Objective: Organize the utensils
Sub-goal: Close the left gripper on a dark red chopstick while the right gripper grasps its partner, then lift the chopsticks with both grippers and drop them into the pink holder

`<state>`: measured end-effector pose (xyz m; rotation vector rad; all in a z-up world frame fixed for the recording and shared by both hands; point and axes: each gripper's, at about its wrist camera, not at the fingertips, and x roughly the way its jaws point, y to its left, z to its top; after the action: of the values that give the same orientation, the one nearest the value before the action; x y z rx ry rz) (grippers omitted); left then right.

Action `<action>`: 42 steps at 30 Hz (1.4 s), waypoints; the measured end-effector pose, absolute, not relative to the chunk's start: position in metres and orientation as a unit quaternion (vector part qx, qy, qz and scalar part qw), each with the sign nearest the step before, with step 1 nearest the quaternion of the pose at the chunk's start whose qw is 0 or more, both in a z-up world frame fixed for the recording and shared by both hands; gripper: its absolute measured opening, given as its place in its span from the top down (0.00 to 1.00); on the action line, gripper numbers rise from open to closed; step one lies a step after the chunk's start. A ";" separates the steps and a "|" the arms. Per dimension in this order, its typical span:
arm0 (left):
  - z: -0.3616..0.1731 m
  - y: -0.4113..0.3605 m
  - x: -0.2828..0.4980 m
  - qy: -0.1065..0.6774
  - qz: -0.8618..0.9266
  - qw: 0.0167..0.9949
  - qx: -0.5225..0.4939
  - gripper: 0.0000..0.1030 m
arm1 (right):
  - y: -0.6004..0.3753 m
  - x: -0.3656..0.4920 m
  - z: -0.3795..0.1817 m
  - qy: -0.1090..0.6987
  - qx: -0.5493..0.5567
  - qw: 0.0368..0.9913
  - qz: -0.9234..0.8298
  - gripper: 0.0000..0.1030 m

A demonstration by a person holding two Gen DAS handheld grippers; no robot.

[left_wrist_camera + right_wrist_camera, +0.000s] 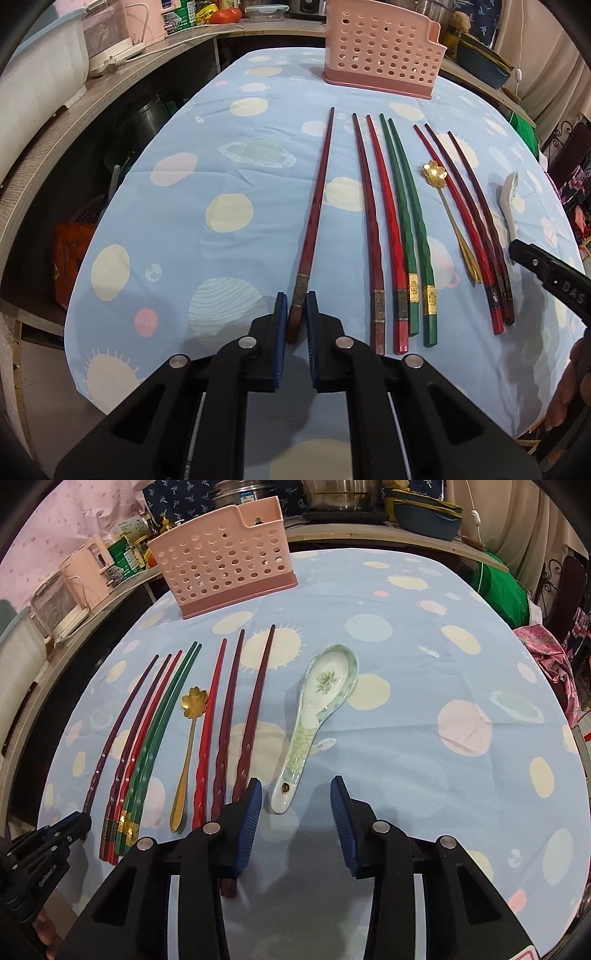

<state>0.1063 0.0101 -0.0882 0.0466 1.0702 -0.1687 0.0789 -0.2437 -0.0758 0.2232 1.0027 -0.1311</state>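
Several chopsticks, dark red, red and green, lie side by side on the blue planet-print tablecloth [221, 155]. My left gripper [296, 312] is shut on the thick end of the leftmost dark red chopstick [319, 206], which lies apart from the rest. A gold flower spoon [194, 701] rests among the chopsticks. To their right lies a white and green ceramic spoon [327, 681]. My right gripper [295, 781] is open, with the spoon's handle end between its blue pads [251, 812] and a gap on both sides. A pink perforated utensil holder [225, 565] stands at the table's far side.
A wooden counter [122, 85] with appliances and food containers curves along the left and back. Steel pots [340, 494] and a blue dish sit behind the table. A green bag [502, 587] and pink fabric crowd the right edge. A person's hand shows at the lower right of the left wrist view.
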 end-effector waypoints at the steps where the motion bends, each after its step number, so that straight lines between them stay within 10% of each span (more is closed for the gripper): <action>1: -0.088 0.010 0.106 0.510 -0.080 0.856 0.022 0.91 | -0.242 0.080 -0.076 0.475 0.098 0.872 -0.065 0.69; 11: -0.088 0.012 0.107 0.512 -0.085 0.855 0.016 0.91 | -0.250 0.077 -0.076 0.475 0.087 0.873 -0.067 0.89; 42: 0.095 0.025 0.176 0.349 -0.093 0.931 -0.060 0.93 | -0.282 0.110 0.059 0.358 0.149 0.922 -0.001 0.94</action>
<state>0.1761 0.0248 0.0952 -0.1226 0.7144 -0.1915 0.1102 -0.2817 0.0589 0.3062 0.7361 -0.0024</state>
